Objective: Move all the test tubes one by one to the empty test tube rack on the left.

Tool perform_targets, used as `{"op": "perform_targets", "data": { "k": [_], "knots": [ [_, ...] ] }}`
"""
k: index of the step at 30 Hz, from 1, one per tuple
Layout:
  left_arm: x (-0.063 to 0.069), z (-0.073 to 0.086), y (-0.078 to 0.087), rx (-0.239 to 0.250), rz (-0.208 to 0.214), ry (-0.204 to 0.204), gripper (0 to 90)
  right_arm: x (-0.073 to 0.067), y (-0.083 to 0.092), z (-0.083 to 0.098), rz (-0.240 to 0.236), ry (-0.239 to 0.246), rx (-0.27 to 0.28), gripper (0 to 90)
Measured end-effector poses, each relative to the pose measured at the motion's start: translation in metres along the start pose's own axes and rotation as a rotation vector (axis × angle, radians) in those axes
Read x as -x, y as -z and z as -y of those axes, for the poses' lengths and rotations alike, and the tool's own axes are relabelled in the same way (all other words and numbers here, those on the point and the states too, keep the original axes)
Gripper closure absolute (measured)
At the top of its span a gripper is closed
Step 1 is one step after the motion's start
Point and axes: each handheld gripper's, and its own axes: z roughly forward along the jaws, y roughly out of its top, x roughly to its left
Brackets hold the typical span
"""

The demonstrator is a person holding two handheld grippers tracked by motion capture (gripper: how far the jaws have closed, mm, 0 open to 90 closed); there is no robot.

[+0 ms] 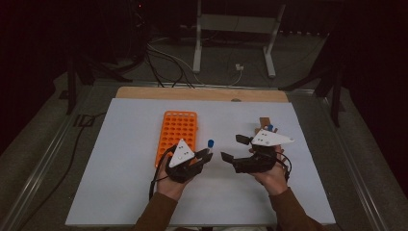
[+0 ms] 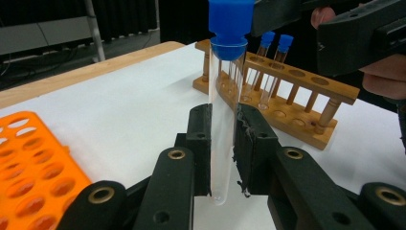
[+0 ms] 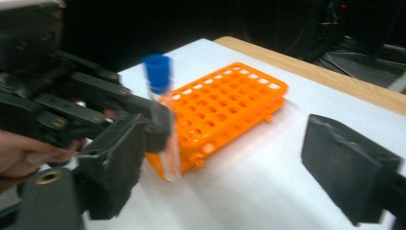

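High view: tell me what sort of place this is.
Probably a lab-style recording bench: an orange tube rack, a wooden tube rack with blue-capped tubes, and cables and stand legs on the dark floor behind the white table.

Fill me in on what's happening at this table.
A person works two handheld grippers over a white table. The left gripper is clamped on a clear test tube with a blue cap, held upright. The right gripper stands open beside it, gripping nothing. An orange rack lies to the left, a wooden rack behind.
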Motion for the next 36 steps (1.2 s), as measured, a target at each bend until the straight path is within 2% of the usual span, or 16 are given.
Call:
{"op": "perform_targets", "data": {
  "k": [7, 19, 26, 31, 36],
  "knots": [
    [-0.007, 0.006, 0.014, -0.013, -0.001, -0.014, 78.1, 0.008, 0.006, 0.007, 0.042, -0.014, 0.003, 3.7],
    [-0.020, 0.015, 0.037, 0.010, -0.012, -0.008, 78.1, 0.017, 0.020, 0.017, 0.082, -0.019, 0.002, 0.5],
    [-0.030, 0.020, 0.044, 0.016, -0.038, 0.007, 78.1, 0.020, 0.024, 0.021, 0.093, -0.026, 0.010, 0.5],
    [-0.036, 0.023, 0.048, 0.012, -0.072, 0.011, 78.1, 0.022, 0.029, 0.021, 0.095, -0.037, 0.031, 0.5],
    [-0.041, 0.031, 0.047, 0.002, -0.094, 0.024, 78.1, 0.022, 0.033, 0.021, 0.096, -0.035, 0.043, 0.5]
  ]
}}
